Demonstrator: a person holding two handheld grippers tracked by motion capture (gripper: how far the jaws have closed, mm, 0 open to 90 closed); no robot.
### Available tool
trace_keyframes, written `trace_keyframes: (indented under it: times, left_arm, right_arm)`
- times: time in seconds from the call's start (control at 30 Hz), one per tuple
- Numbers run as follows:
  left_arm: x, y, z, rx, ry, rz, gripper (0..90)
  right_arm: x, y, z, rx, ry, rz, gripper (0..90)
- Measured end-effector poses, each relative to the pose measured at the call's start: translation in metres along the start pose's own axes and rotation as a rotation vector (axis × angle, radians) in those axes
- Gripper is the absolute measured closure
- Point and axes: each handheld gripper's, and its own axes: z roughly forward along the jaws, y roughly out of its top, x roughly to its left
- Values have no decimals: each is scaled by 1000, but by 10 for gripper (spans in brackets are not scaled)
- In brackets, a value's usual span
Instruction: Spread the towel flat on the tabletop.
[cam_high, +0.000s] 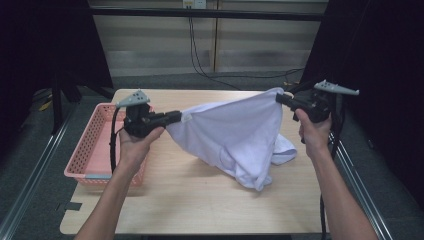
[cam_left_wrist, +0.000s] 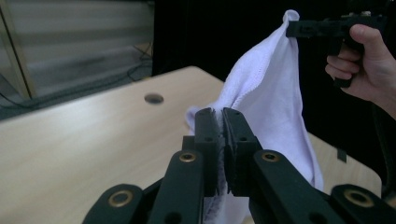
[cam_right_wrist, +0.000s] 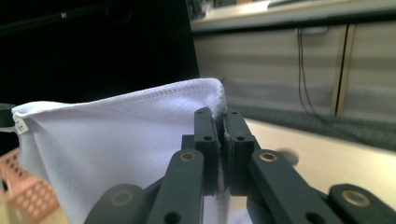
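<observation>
While the white towel (cam_high: 235, 135) hangs stretched between the two tools above the wooden table (cam_high: 190, 200), a pink plastic basket (cam_high: 90, 150) sits at the table's left edge, just beside and partly under the left hand (cam_high: 135, 147). Nothing lies between the towel and the basket; bare tabletop in front. Dark curtains flank the table on both sides, cables trail down the wall behind. A round hole in the tabletop (cam_left_wrist: 153, 98) shows in the left gripper view.

Towel: one corner, with a small label, pinched by the left gripper (cam_high: 176, 117); the opposite top corner pinched by the right gripper (cam_high: 281, 97). Top edge runs between them, rising toward the right. Lower folds droop, and the bottom rests on the table toward the right side.

Jaws on both tools pressed together on cloth, a thin layer of fabric between the pads in each gripper view.

Both forearms reach in from below, raised off the table. Left gripper points right, roughly level; right gripper points left, held higher. Right hand (cam_high: 312, 132) wraps the handle from beneath.
</observation>
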Motion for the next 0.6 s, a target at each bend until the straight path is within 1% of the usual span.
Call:
trace_keyframes:
  times: [0.07,0.1,0.13,0.17,0.2,0.23,0.37,0.43,0.47,0.5,0.53,0.57,0.6]
  left_arm:
    - [0,17,-3,-18,10,15,857]
    - [0,27,-6,-35,16,21,857]
    - [0,33,-8,-45,18,20,857]
    - [-1,43,-11,-63,25,33,857]
    - [-2,49,-14,-74,28,36,858]
    - [-3,57,-17,-89,29,43,858]
    - [-13,85,-34,-141,32,79,859]
    - [-20,93,-42,-156,27,96,859]
    - [-23,93,-44,-143,31,112,859]
    - [-26,91,-45,-128,43,130,858]
    - [-27,86,-46,-114,41,130,858]
    - [-27,78,-47,-96,32,123,858]
    - [-27,67,-47,-77,23,115,858]
  right_arm:
    - [1,18,-2,-29,5,-8,862]
    - [3,27,-3,-42,1,-12,862]
    - [4,38,-4,-55,3,-17,862]
    - [5,44,-5,-62,4,-22,862]
    - [7,54,-7,-70,-1,-36,863]
    - [8,60,-8,-74,-1,-42,863]
    - [18,91,-17,-114,4,-75,864]
    - [23,103,-22,-132,9,-93,864]
    - [29,110,-29,-156,12,-103,864]
    - [31,111,-33,-166,27,-104,865]
    - [33,108,-36,-160,40,-100,865]
    - [34,103,-38,-151,44,-107,865]
    - [36,93,-40,-132,50,-112,865]
